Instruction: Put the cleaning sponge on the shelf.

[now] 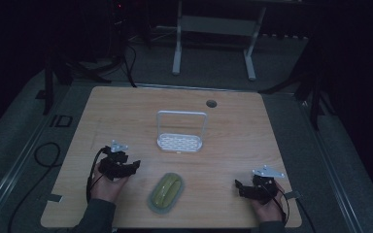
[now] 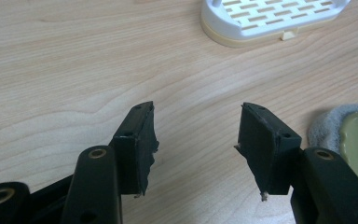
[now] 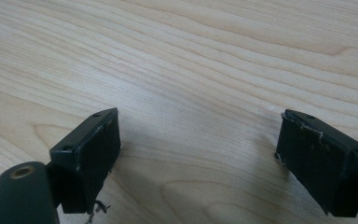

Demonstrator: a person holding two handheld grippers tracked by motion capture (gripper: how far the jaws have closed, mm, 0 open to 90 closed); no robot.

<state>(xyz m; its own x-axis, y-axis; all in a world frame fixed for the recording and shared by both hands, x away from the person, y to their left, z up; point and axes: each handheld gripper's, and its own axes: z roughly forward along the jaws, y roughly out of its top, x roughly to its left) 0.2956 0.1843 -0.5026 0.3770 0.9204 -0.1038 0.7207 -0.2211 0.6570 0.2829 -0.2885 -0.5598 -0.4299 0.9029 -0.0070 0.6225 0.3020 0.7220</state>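
A grey-rimmed sponge with a yellow-green top [image 1: 165, 192] lies near the front middle of the wooden table [image 1: 126, 111]. Behind it stands a white slotted rack with an upright wire handle [image 1: 179, 141]. My left gripper [image 1: 135, 165] hovers left of the sponge, open, with nothing between its jaws. In the left gripper view the open left gripper [image 2: 196, 140] looks over bare wood, with the sponge [image 2: 354, 135] at the right edge and the rack [image 2: 270, 18] at the top. My right gripper [image 1: 238, 186] rests at the front right, open; the right gripper [image 3: 196, 154] frames bare tabletop.
A round cable hole [image 1: 211, 103] sits near the table's far edge. A white desk frame [image 1: 213, 29] stands on the floor beyond. A black cable [image 1: 43, 155] loops off the left side. Dark stand legs flank the far corners.
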